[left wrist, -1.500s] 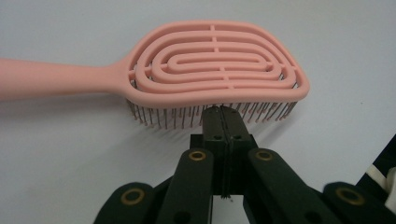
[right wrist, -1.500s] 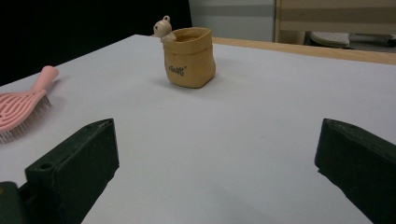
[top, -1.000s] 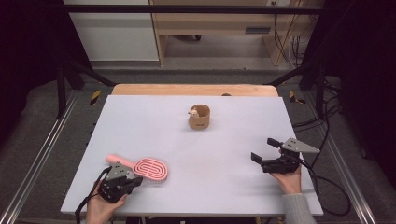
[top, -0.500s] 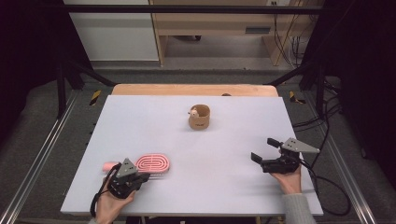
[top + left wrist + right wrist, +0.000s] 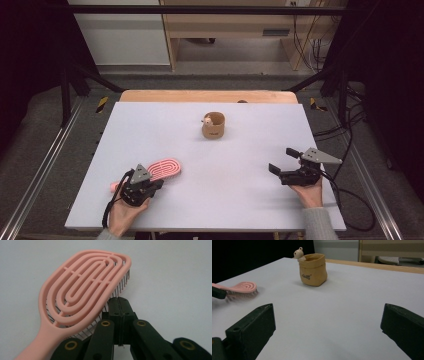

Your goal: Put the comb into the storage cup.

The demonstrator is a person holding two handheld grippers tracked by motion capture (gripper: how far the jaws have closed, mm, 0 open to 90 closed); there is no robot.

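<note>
Left claw (image 5: 121, 305) together hides the pink brush's (image 5: 82, 290) bristles; right claw (image 5: 327, 327) apart.

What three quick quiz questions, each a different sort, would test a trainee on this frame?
1. True or false: the right gripper has its jaws shut.
2. Which thing lies beside the left gripper: (a) the tan pouch-shaped pot, (b) the pink hairbrush, (c) a spoon?
3. Fill in: the small bear figure sits at the pot's ____.

Key: 1 false, they stand wide open above the white table; 2 b, with the left jaws shut on nothing next to its bristles; 3 rim.
</note>
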